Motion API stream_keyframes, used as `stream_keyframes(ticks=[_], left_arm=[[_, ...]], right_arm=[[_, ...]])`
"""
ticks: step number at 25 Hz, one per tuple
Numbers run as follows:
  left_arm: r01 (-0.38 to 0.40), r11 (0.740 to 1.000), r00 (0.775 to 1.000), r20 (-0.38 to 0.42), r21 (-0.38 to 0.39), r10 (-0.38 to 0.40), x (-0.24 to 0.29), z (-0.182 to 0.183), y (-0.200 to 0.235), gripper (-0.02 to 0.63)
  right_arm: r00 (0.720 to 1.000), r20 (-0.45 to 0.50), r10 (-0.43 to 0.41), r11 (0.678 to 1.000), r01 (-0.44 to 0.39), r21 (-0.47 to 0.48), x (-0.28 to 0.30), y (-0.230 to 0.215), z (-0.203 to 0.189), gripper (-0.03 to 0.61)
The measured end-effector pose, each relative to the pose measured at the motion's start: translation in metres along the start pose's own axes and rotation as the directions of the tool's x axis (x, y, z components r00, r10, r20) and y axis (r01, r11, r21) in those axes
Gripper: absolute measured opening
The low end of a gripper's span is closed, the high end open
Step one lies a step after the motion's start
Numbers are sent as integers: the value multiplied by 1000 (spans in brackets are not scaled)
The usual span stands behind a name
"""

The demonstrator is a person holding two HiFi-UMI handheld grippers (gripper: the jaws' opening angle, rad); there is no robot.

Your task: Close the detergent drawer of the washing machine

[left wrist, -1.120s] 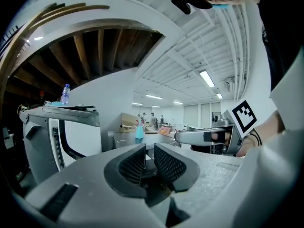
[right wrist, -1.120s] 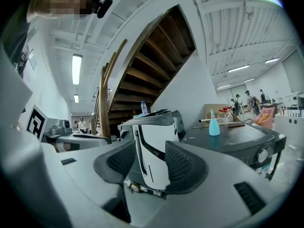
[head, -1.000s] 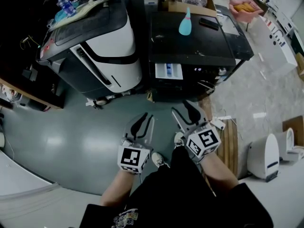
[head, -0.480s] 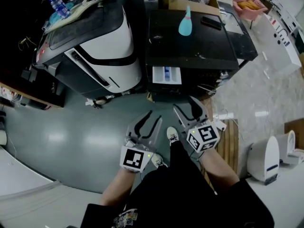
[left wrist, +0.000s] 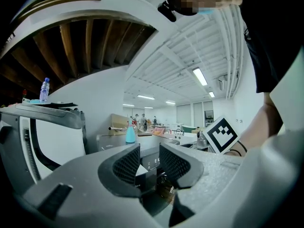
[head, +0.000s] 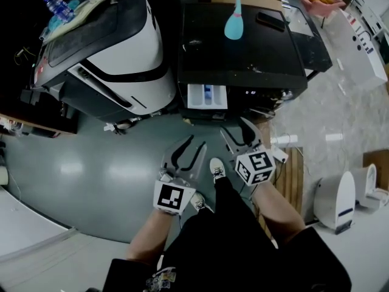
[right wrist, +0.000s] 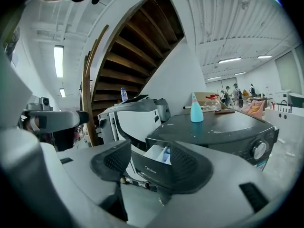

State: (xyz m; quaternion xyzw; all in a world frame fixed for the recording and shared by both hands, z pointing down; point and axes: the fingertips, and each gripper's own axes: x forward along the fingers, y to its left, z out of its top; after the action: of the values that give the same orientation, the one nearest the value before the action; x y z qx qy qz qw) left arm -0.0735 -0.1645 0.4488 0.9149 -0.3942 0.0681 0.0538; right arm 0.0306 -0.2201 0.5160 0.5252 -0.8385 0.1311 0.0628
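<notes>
The detergent drawer [head: 206, 96] stands pulled out of the washing machine [head: 243, 47], at the left of its front, with the white tray exposed. Both grippers hang in front of the machine, apart from it. The left gripper [head: 198, 143] has jaws just opened, released and empty. The right gripper [head: 234, 126] has jaws spread wide, just narrowed slightly, also empty. In the right gripper view the drawer's dark face appears framed between the jaws, beyond the tips and untouched. In the left gripper view the jaws largely mask the drawer. From the head view the machine's lower front is hidden, and its far edge is cut off.
</notes>
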Motion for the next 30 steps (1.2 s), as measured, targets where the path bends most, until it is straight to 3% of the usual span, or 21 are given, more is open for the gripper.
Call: stream_keyframes(ticks=[16,30], left_arm=[[11,999,996,-90,-48,-15,74,-48,18,109],[13,996,990,-140,-90,-25,100,-76,29,83]], right_arm=[[984,-175,-24,996,38,79,59,-55,-78,224],[969,-243,-32,991,62,117,84,-72,-116,161]])
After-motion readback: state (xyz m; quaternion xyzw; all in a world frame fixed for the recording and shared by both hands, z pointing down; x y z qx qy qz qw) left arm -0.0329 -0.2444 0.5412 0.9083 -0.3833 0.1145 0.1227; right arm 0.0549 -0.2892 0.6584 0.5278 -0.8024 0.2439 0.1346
